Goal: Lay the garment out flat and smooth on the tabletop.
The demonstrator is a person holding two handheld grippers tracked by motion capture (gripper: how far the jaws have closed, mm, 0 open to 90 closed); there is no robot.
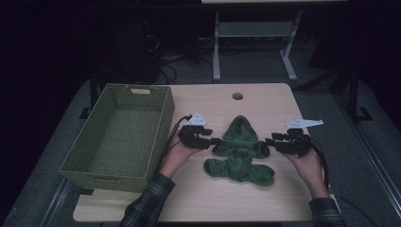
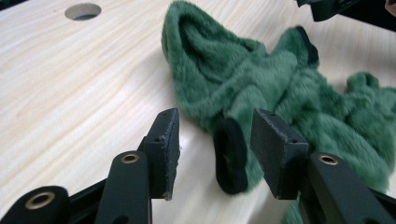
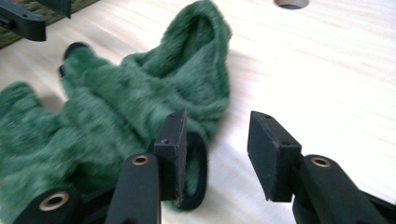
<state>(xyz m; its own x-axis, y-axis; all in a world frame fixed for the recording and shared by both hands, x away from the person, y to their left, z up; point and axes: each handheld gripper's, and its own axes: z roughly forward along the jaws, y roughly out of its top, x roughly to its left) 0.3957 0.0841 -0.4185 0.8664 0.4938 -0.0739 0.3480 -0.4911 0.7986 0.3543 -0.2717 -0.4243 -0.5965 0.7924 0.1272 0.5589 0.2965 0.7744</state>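
A small green fuzzy hooded garment (image 1: 241,151) lies flat on the wooden table (image 1: 222,198), hood pointing away from me. My left gripper (image 1: 215,142) stands open at its left sleeve. In the left gripper view, the black-edged cuff (image 2: 231,158) sits between the spread jaws of the left gripper (image 2: 217,121), and neither pad presses on it. My right gripper (image 1: 269,140) stands open at the other sleeve. In the right gripper view, that cuff (image 3: 196,163) lies just beside the left pad of the right gripper (image 3: 219,126), with bare table between the jaws.
A green woven basket (image 1: 106,177) stands on the table's left side, close to my left forearm. A round cable hole (image 1: 237,96) sits near the far edge. Beyond the table are desk legs and cables on a dark floor.
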